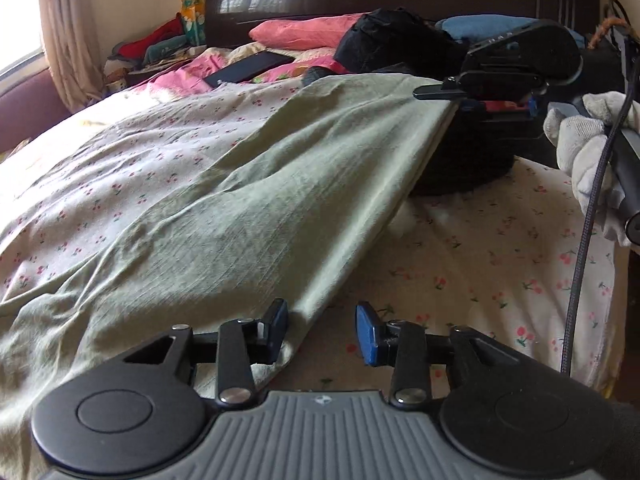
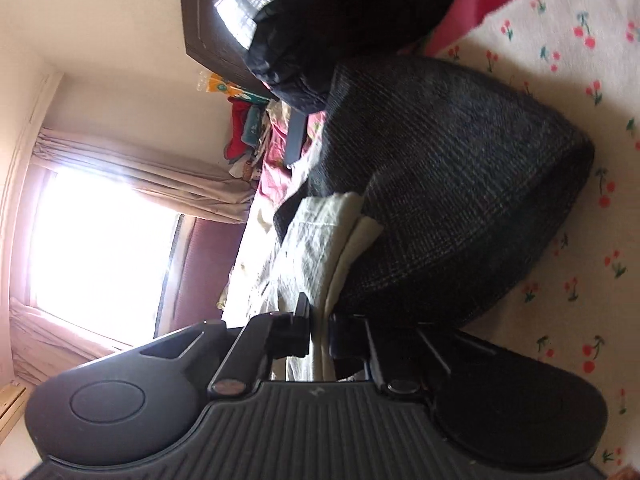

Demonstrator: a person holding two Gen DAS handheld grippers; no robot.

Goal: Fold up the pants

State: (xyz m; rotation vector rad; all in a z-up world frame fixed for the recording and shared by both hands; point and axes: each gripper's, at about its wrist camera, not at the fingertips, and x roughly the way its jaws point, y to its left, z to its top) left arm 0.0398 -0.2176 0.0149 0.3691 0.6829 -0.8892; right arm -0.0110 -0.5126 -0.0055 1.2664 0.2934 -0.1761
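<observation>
Spread across a bed [image 1: 120, 152] in cherry-print cotton sheet: pale green pants [image 1: 248, 216], thin, crinkled weave, far edge lifted off the mattress. Beneath that raised edge, a dark plaid garment [image 2: 460, 184], coarse and bulky. Right gripper [image 2: 318, 332], rolled sideways, pinching the pants' layered hem. Left gripper [image 1: 322, 328] spread, near corner between its pads but unclamped. Likely trouble: loose corner sliding free, leaving a crooked fold; thin cloth slipping from the narrow pinch.
</observation>
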